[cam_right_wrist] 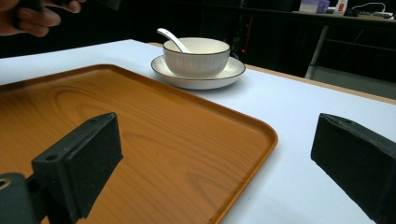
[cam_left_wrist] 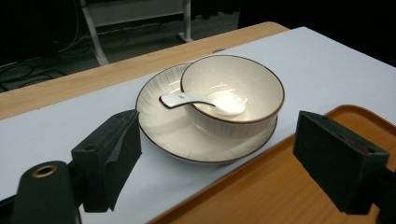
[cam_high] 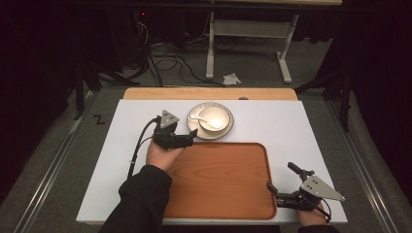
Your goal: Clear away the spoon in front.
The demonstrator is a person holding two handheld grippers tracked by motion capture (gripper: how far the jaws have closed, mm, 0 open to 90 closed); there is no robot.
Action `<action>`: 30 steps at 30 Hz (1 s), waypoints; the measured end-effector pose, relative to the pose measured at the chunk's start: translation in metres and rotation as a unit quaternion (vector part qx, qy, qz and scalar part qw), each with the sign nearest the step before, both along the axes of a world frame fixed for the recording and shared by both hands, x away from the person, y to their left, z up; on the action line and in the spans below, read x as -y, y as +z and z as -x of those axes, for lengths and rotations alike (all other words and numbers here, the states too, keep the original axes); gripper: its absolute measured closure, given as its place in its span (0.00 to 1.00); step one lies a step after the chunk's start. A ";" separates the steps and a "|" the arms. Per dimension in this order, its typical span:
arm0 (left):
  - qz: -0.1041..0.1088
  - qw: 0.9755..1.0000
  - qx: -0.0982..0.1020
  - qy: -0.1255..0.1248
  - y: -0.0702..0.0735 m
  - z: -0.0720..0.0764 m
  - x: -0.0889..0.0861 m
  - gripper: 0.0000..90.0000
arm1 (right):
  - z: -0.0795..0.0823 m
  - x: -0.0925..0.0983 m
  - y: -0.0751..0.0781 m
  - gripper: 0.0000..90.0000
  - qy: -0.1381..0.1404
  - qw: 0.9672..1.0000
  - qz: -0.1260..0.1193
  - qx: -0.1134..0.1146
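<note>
Left gripper [cam_high: 192,133] spread wide, nothing between the jaws, hovering just beside the plate [cam_high: 227,130] at the tray's [cam_high: 218,179] far edge. Bowl [cam_left_wrist: 232,95] sitting on that plate, white spoon [cam_left_wrist: 198,101] lying inside, handle over the rim. Right gripper [cam_high: 281,180] also spread, empty, straddling the tray's near right corner, well apart from the plate.

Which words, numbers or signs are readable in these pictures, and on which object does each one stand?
"Z": black mark on the grey floor left of the table, as it reads in the high view.
Boxes on the far desk in the right gripper view: print too small to read.
Bowl, plate, spoon, tray: no text.
</note>
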State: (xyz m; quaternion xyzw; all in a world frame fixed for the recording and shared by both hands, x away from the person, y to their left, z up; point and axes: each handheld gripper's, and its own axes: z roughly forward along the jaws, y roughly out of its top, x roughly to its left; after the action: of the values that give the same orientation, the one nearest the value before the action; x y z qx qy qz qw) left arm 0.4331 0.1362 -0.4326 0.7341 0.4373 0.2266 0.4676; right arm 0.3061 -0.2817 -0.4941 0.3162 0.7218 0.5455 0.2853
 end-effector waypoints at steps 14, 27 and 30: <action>0.015 0.999 -0.026 0.021 -0.005 -0.048 0.011 0.24 | 0.000 0.000 0.001 0.03 0.004 1.000 -0.010 -0.004; 0.010 0.998 -0.044 0.043 -0.012 -0.076 0.015 0.43 | 0.000 0.001 -0.001 0.03 0.003 1.000 -0.012 -0.005; 0.013 0.998 -0.046 0.040 -0.013 -0.078 0.017 0.55 | 0.000 0.001 -0.001 0.03 0.003 1.000 -0.012 -0.005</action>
State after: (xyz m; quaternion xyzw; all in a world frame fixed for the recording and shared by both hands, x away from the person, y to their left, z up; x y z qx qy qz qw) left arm 0.5116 0.1193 -0.4454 0.7192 0.4903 0.2058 0.4472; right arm 0.3065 -0.2825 -0.4952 0.3199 0.7175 0.5538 0.2761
